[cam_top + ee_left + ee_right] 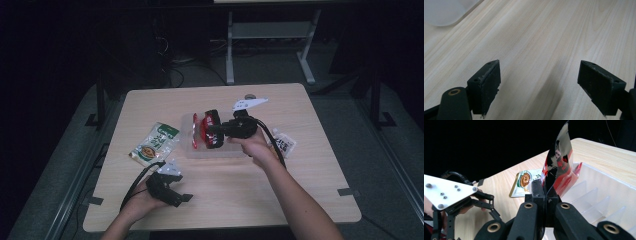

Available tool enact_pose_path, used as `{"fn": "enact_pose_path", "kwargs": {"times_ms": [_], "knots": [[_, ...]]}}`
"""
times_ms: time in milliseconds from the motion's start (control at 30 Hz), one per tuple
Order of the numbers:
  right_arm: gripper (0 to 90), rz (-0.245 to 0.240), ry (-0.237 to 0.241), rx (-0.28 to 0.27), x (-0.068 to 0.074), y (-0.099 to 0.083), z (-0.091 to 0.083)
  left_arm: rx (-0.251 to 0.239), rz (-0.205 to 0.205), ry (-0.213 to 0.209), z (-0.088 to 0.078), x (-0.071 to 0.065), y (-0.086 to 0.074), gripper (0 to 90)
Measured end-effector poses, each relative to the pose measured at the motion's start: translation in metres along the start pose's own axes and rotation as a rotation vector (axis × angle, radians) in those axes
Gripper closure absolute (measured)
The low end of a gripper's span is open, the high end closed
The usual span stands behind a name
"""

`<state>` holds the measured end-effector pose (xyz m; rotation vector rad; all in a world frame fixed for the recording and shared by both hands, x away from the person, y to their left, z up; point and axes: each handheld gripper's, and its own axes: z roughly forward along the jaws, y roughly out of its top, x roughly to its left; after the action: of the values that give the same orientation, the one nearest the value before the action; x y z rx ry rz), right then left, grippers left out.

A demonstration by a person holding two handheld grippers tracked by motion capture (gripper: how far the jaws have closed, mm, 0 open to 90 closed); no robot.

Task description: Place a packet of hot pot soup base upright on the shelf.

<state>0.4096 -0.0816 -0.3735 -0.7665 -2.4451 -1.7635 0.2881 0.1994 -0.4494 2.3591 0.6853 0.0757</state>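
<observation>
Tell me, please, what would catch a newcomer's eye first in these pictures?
Most striking is the shiny red and black packet clamped upright in the right gripper, held over the clear divided bin at the middle of the table. Next comes the green and white packet lying flat to the bin's left. Near the table's front edge, the left gripper hangs with its jaws wide apart over bare wood.

We seem to be in a dim lab: a pale wooden table [300, 190] on grey carpet, white metal desk legs [230, 50] and loose black cables [175, 75] behind.
</observation>
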Motion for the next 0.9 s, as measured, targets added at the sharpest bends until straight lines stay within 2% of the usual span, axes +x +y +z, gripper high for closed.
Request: {"fn": "enact_pose_path", "kwargs": {"times_ms": [133, 233, 400, 567, 633, 900], "knots": [[90.0, -0.001, -0.005, 0.002, 0.000, 0.000, 0.003, 0.017, 0.010, -0.003, 0.000, 0.000, 0.000, 18.2], [90.0, -0.005, -0.008, 0.004, -0.001, 0.000, 0.006, 0.008, 0.011, 0.000, 0.001, 0.000, 0.001, 18.2], [90.0, -0.013, -0.025, 0.047, -0.001, -0.002, 0.017, 0.011, 0.024, -0.001, 0.001, 0.000, 0.001, 18.2], [90.0, -0.013, -0.030, 0.057, -0.003, -0.004, 0.024, 0.017, 0.023, -0.008, 0.002, 0.000, 0.001, 18.2], [90.0, -0.012, -0.035, 0.060, -0.005, -0.004, 0.027, 0.009, 0.011, -0.010, 0.002, -0.001, 0.001, 18.2], [89.6, -0.006, -0.052, 0.083, -0.009, -0.008, 0.037, 0.021, 0.023, -0.015, 0.003, -0.001, 0.002, 18.2]]}}
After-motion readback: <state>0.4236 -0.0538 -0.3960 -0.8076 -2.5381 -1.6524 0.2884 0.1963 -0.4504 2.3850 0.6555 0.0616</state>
